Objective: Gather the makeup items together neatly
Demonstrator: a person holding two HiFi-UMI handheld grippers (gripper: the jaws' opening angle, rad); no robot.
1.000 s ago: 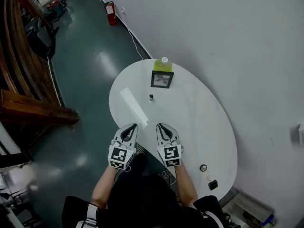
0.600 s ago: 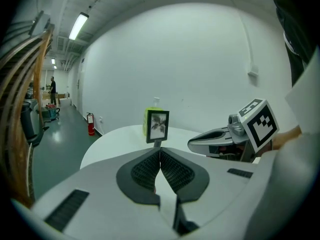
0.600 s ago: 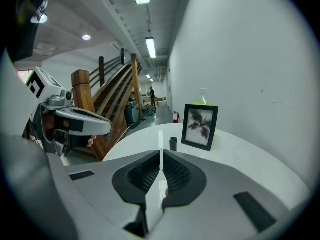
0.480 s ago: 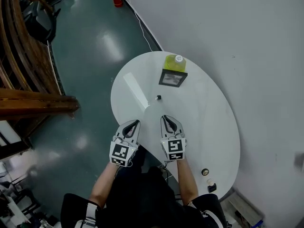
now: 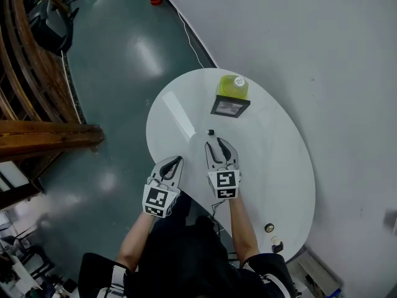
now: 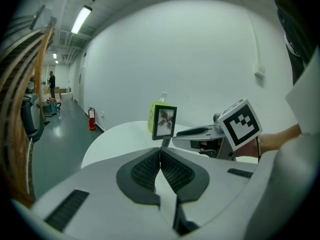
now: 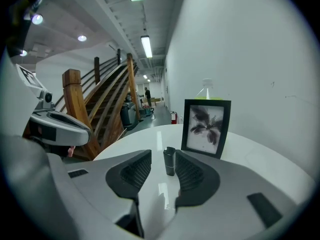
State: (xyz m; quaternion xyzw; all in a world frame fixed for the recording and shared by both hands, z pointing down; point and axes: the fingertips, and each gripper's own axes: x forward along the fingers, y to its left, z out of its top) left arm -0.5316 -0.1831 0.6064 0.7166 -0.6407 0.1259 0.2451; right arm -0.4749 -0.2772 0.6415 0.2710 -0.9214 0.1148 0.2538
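A small black makeup tube (image 5: 211,132) stands upright on the white oval table (image 5: 273,154). My right gripper (image 5: 220,143) is just short of it. Its jaws have just been opening and now stand open. In the right gripper view the tube (image 7: 169,161) stands just beyond the gap of the right gripper (image 7: 163,155), close to the right finger and not pressed. My left gripper (image 5: 172,163) is at the table's near-left edge, shut with nothing in it; the pads of the left gripper (image 6: 160,151) meet. Two more small items (image 5: 268,228) lie at the table's near-right end.
A black picture frame (image 5: 229,107) stands behind the tube, with a yellow-green bottle (image 5: 232,87) right behind it. A white wall runs along the table's right side. Dark floor and wooden stair rails (image 5: 37,135) lie to the left.
Both grippers have moved forward over the table toward the tube, the right one farther. The right jaws have gone from shut to open. The left jaws stay shut.
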